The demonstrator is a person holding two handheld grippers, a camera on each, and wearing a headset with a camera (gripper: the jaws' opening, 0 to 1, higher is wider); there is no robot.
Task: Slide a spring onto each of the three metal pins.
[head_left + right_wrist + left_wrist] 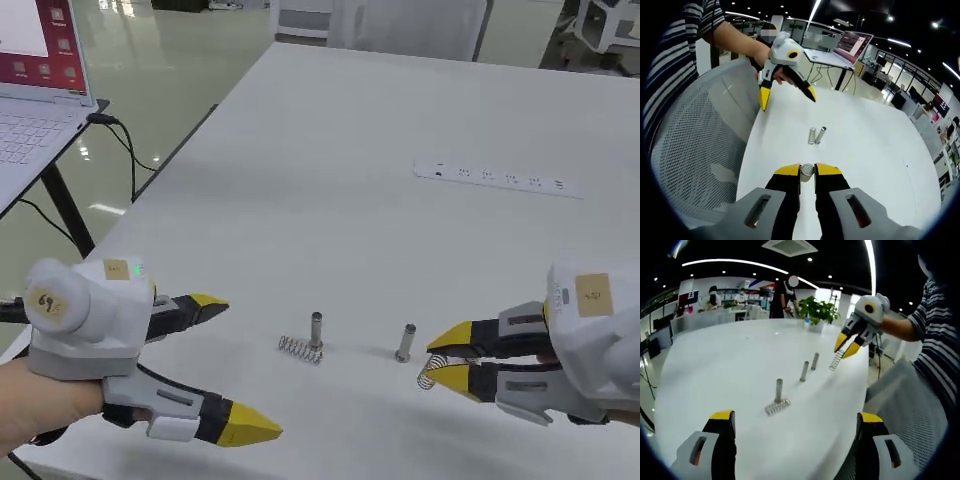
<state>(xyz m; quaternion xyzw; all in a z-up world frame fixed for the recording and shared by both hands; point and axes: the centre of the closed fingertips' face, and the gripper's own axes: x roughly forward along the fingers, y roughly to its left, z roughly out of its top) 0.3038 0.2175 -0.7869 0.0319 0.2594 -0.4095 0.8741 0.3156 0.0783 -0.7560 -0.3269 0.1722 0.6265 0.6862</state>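
First, far left in the head view: laptop point(30, 90) on a stand beside the white table point(350, 150). Then left gripper point(240, 365), low over the near-left corner, gaping wide and grasping nothing. Rightward, loose spring point(298, 348) flat on the tabletop, right at the foot of the upright first pin point(316, 330). Further right, second pin point(406, 341), upright and bare. Just right of it, right gripper point(440, 362), pinching the held spring point(427, 378) between yellow tips, with coils jutting out near the second pin but apart from it. Well back on the right, white power strip point(497, 180).

Across the left gripper view, same order: loose spring against the first pin, then second pin, then third pin point(815, 361), all upright in a row and bare. Rightmost, held spring hanging from the clenched right gripper, just beside the third pin, apart from it.

Across the right gripper view: left gripper at upper left with jaws splayed; centre, loose spring beside a pin; at the bottom, held spring seen end-on, squeezed between the two jaws
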